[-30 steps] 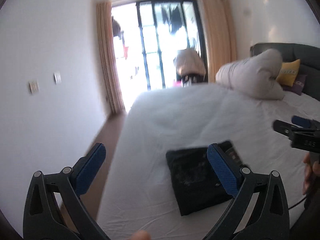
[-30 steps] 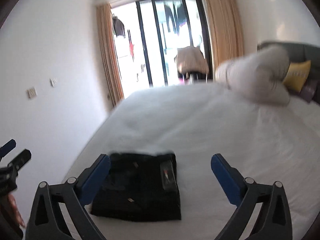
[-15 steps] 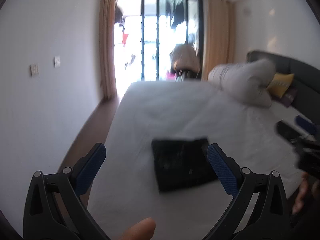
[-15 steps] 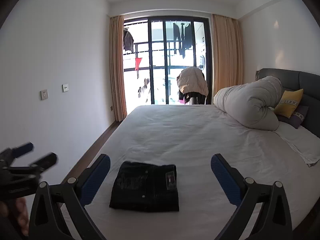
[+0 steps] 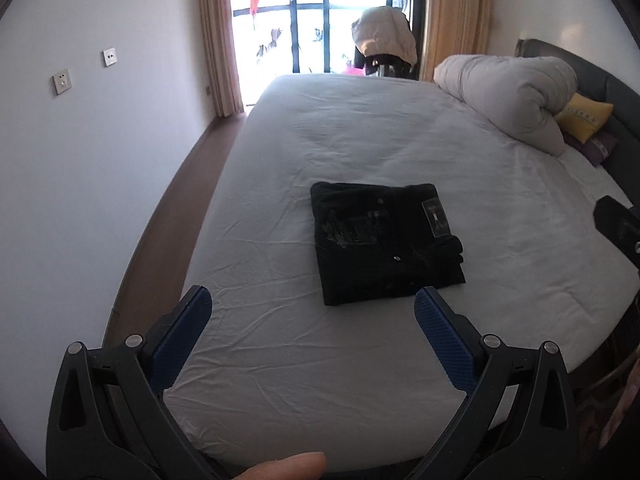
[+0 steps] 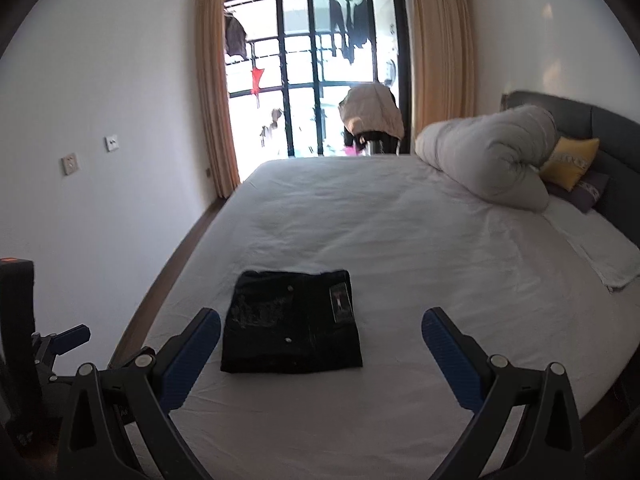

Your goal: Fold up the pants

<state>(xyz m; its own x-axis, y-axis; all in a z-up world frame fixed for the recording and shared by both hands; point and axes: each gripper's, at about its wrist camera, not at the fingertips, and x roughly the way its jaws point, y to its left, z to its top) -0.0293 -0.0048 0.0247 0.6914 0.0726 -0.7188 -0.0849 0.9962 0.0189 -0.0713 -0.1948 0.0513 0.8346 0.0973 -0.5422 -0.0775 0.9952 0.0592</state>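
Black pants point(image 5: 382, 240) lie folded into a compact rectangle on the white bed point(image 5: 360, 136), near its front left part; the same pants point(image 6: 290, 324) show low in the right wrist view. My left gripper point(image 5: 312, 308) is open, held back from the pants with nothing between its blue pads. My right gripper point(image 6: 320, 328) is open too, above the near edge of the bed point(image 6: 400, 232), holding nothing. Each gripper shows at the edge of the other's view: the right gripper point(image 5: 618, 226) and the left gripper point(image 6: 60, 344).
A rolled grey duvet point(image 5: 508, 92) and a yellow pillow point(image 5: 584, 116) lie at the headboard end on the right. A folded white cloth point(image 6: 604, 256) rests on the bed's right side. Wooden floor point(image 5: 168, 216) and a white wall run along the left. Balcony doors point(image 6: 320, 76) stand behind.
Both grippers have pulled back and away from the folded pants, which now lie further off in both views. The left view has steadied and tilted down towards the bed.
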